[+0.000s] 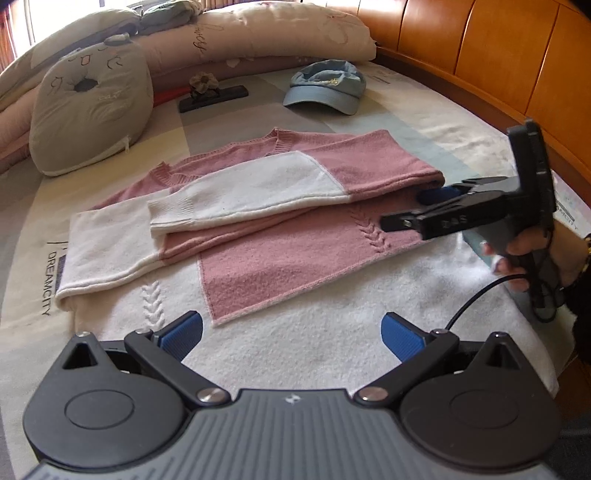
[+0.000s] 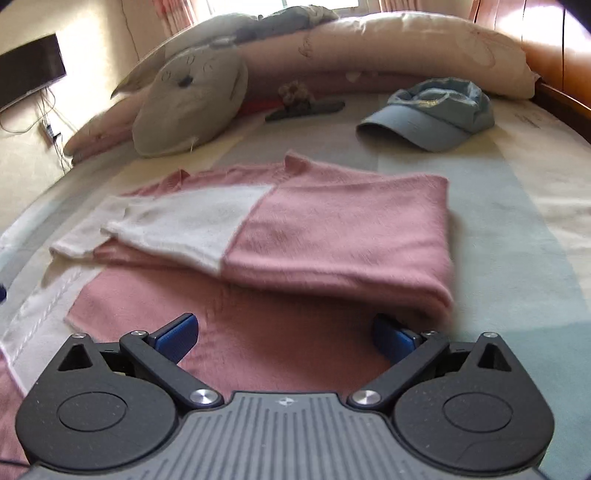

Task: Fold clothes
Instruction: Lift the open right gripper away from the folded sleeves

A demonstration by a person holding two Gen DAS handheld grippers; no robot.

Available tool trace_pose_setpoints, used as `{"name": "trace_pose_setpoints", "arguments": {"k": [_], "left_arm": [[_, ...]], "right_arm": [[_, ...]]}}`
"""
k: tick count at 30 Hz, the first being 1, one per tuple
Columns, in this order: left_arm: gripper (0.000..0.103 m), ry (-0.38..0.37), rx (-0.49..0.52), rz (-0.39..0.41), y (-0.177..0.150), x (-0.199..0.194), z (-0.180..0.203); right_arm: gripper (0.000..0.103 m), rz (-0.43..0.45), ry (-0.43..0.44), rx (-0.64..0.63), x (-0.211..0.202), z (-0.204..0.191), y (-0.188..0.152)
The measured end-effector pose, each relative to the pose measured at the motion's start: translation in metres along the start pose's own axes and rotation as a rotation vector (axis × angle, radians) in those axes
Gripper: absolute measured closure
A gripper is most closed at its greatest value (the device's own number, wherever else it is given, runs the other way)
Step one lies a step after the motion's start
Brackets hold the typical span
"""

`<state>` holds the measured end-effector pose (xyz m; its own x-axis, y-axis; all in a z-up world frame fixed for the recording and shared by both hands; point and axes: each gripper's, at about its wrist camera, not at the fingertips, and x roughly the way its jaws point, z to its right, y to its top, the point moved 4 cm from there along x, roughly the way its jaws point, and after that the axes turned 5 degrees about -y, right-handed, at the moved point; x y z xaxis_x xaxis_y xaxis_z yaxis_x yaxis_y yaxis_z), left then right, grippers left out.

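The pink and white sweater (image 1: 280,236) lies spread across the middle of the bed (image 1: 436,122), partly folded. Both sleeves are laid over its chest, the upper one half white and half pink, its white cuff (image 1: 173,218) pointing toward the bed's left side. The neckline (image 1: 275,142) faces the far end, and the white lower body (image 1: 314,350) runs toward the near edge, where it slips out of sight under the left gripper (image 1: 291,334).

That gripper hovers just over the white hem with its blue pads (image 1: 184,332) wide apart, nothing between them. The right gripper (image 2: 284,332) sits low at the sweater's right edge, also spread. Its right pad (image 2: 391,338) is tucked under the thick folded roll of pink knit (image 2: 424,291), so part of the pad is hidden. From the left camera only a blue tip shows beneath that fold. Whether the pad touches the cloth I cannot tell, and the right wrist view is smeared with blur. A hand (image 1: 524,254) grips the handle at the right, cut off at the sleeve, with a black cable (image 1: 476,299) trailing down.

Beyond the sweater, a blue cap (image 1: 325,90) rests toward the far right corner. A grey cushion (image 1: 88,114) leans at the far left. Between them is a dark flat object (image 1: 214,98) with a small flower-like thing on it, too small to make out. Rolled bedding (image 1: 266,33) lines the far edge, and a wooden headboard (image 1: 498,55) runs along the right.
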<state>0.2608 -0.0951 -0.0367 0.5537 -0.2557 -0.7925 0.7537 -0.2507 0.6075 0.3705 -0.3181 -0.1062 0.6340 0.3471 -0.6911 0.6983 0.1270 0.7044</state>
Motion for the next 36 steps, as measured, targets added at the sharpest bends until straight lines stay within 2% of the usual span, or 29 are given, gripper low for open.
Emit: {"name": "trace_pose_setpoints", "arguments": {"k": [1,4,8,11,14,16,20,24,27,30,33,36], "left_arm": [[0.001,0.008,-0.008,0.002,-0.001,-0.002,-0.002],[0.001,0.032,-0.032,0.016,0.000,-0.005,-0.008],[0.001,0.064,-0.058,0.031,0.001,-0.003,-0.013],[0.001,0.081,-0.078,0.026,-0.005,-0.003,-0.015],[0.001,0.098,-0.101,0.009,-0.015,-0.007,-0.019],[0.001,0.114,-0.115,0.011,-0.019,-0.010,-0.022],[0.001,0.132,-0.147,0.026,-0.018,-0.014,-0.026],[0.001,0.143,-0.139,0.040,-0.017,-0.020,-0.024],[0.001,0.155,-0.165,0.047,-0.021,-0.025,-0.028],[0.001,0.167,-0.192,0.054,-0.027,-0.030,-0.033],[0.001,0.178,-0.203,0.060,-0.032,-0.035,-0.038],[0.001,0.183,-0.217,0.070,-0.040,-0.040,-0.044]], "right_arm": [[0.000,-0.017,0.000,-0.012,-0.005,-0.001,0.001],[0.000,0.021,0.030,-0.031,-0.024,-0.008,0.018],[0.000,0.108,0.022,-0.056,-0.032,-0.012,0.043],[0.000,0.034,-0.025,-0.016,0.000,0.005,0.033],[0.000,0.045,-0.006,-0.030,0.012,0.017,0.016],[0.000,0.025,-0.009,-0.052,0.005,0.012,0.022],[0.000,0.108,0.027,0.020,-0.010,0.021,0.042],[0.000,-0.026,-0.067,0.077,0.017,0.042,0.035],[0.000,-0.003,-0.043,0.092,0.007,0.038,0.046],[0.000,0.066,-0.047,0.057,0.001,0.025,0.066],[0.000,0.072,-0.095,0.000,0.018,0.009,0.083],[0.000,0.023,-0.172,-0.027,0.051,0.003,0.088]]}}
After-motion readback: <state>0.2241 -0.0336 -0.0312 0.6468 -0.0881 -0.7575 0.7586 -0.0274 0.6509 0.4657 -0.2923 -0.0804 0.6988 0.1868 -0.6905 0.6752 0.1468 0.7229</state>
